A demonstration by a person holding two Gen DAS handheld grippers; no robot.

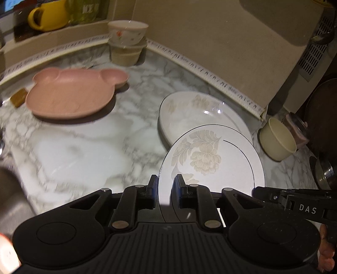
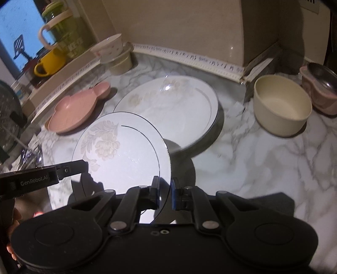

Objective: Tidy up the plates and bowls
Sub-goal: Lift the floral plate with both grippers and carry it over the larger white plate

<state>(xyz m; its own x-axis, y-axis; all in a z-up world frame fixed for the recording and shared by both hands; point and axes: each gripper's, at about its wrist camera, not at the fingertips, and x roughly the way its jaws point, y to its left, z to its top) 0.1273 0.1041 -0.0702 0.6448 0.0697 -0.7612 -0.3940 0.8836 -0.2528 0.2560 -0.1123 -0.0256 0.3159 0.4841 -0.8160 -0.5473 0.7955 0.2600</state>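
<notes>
A small white plate with a beige flower print (image 1: 212, 160) (image 2: 118, 151) hangs above the marble counter, held by both grippers. My left gripper (image 1: 165, 189) is shut on its left rim; my right gripper (image 2: 165, 194) is shut on its right rim. Each gripper's tip shows in the other's view, the right one (image 1: 271, 195) and the left one (image 2: 71, 167). Behind it a larger white flowered plate (image 1: 189, 113) (image 2: 179, 109) rests on the counter. A pink bear-shaped plate (image 1: 71, 94) (image 2: 73, 111) lies to the left. A cream bowl (image 1: 278, 139) (image 2: 282, 105) stands at the right.
A flowered bowl stacked on beige bowls (image 1: 126, 42) (image 2: 113, 54) stands in the back corner. A yellow mug (image 1: 48, 14) (image 2: 50, 61) sits on the window ledge. A pink lidded container (image 2: 320, 88) and dark cookware (image 1: 324, 118) crowd the right side. A tiled wall (image 1: 210, 31) bounds the counter (image 1: 84, 147).
</notes>
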